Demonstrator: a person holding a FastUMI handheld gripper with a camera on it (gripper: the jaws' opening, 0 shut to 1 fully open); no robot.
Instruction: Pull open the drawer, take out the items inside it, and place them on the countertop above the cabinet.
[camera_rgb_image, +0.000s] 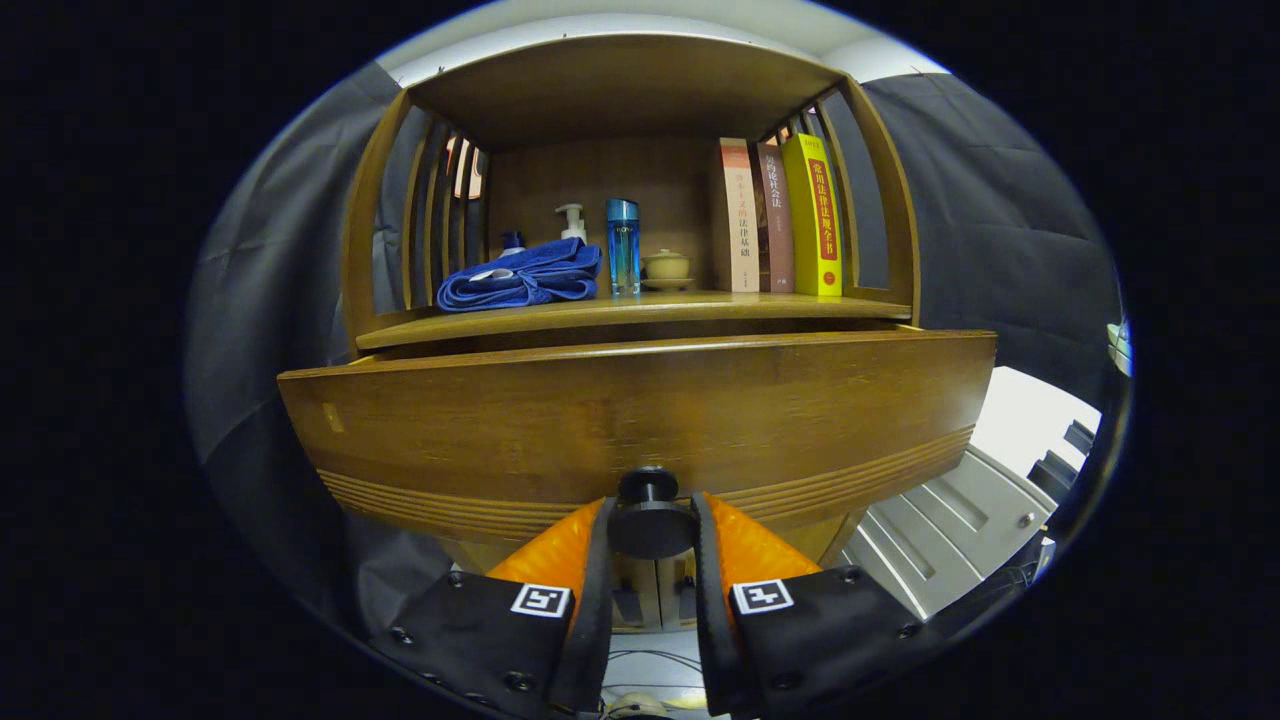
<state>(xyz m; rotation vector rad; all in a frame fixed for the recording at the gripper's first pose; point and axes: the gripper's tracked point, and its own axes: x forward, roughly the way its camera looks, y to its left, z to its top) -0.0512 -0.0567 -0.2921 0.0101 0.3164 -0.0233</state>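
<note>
A wooden drawer front (640, 420) fills the space just ahead of me, standing out from the cabinet under the countertop (640, 312). Its dark round knob (650, 520) sits between my two fingers, and my gripper (650, 525) is shut on it, one finger on each side. The inside of the drawer is hidden behind its front panel.
On the countertop lie a folded blue towel (520, 280), a white pump bottle (572, 222), a blue bottle (622, 245), a small lidded cup (666, 266) and three upright books (780, 215). Slatted wooden sides and a top shelf enclose it. Grey metal panels (950, 530) lie lower right.
</note>
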